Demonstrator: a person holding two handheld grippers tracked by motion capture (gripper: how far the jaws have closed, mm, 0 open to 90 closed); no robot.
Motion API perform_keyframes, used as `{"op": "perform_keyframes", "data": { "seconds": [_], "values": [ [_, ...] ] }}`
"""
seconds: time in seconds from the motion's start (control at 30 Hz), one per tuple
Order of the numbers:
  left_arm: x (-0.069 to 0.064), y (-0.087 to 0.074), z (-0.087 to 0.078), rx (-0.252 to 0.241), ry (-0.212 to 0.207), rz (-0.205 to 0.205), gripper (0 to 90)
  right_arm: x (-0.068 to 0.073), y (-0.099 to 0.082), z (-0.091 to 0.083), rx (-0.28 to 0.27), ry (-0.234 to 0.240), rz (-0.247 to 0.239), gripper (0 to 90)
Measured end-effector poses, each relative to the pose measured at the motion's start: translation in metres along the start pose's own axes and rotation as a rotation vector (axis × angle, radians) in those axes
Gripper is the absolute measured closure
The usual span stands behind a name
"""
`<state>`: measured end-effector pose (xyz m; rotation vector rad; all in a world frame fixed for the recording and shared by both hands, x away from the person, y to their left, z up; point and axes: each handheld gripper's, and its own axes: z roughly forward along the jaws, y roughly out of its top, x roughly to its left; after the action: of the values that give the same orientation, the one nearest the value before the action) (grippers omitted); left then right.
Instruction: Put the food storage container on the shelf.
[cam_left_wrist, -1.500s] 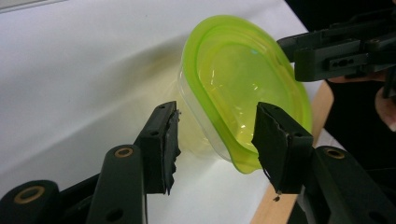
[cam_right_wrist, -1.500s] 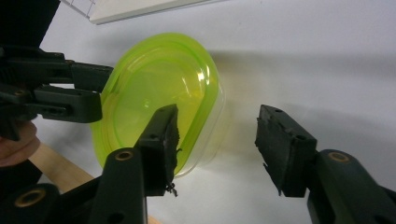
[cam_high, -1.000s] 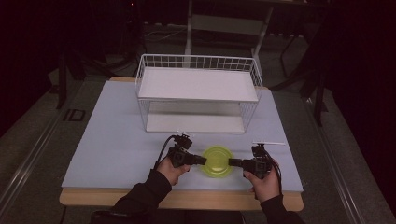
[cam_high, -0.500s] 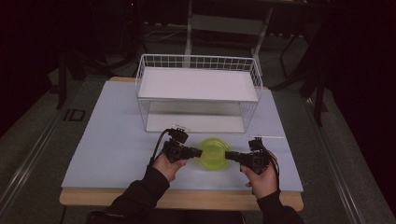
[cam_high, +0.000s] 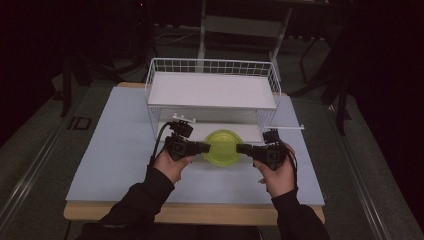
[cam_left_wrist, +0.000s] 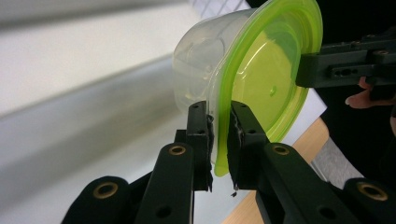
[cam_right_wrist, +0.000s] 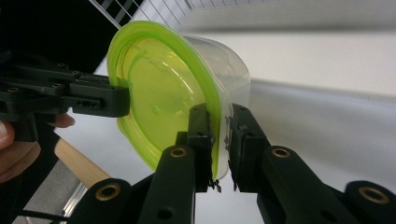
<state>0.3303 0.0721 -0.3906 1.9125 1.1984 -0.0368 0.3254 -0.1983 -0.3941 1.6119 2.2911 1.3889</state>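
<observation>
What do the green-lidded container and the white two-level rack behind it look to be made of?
Container: looks like thin translucent plastic, the blurred background glowing through its cloudy wall. Its lid: glossy, translucent lime-green plastic, light passing through it and a raised molded rim. Rack: probably white-coated metal wire, with a thin grid railing; its shelf looks like a smooth matte white panel.

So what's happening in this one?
A person holds a clear container with a green lid between two grippers: the left gripper and the right gripper each clamp the lid's rim on opposite sides. The container hangs above the table, just in front of the white wire rack.
</observation>
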Motion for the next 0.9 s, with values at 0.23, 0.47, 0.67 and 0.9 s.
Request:
{"op": "perform_keyframes", "data": {
  "seconds": [0.23, 0.47, 0.67, 0.9],
  "values": [
    [-0.005, 0.028, -0.026, -0.053, 0.035, -0.003, 81.4, 0.018, 0.035, -0.010, -0.045, 0.005, -0.036, 80.2],
    [0.000, 0.047, -0.039, -0.086, 0.054, -0.033, 81.4, 0.024, 0.064, -0.006, -0.050, 0.021, -0.026, 80.1],
    [0.004, 0.064, -0.041, -0.098, 0.077, -0.060, 81.3, 0.026, 0.085, -0.001, -0.047, 0.011, -0.021, 80.0],
    [0.010, 0.090, -0.044, -0.092, 0.111, -0.089, 81.0, 0.028, 0.113, 0.004, -0.038, -0.012, 0.000, 79.9]
  ]
}}
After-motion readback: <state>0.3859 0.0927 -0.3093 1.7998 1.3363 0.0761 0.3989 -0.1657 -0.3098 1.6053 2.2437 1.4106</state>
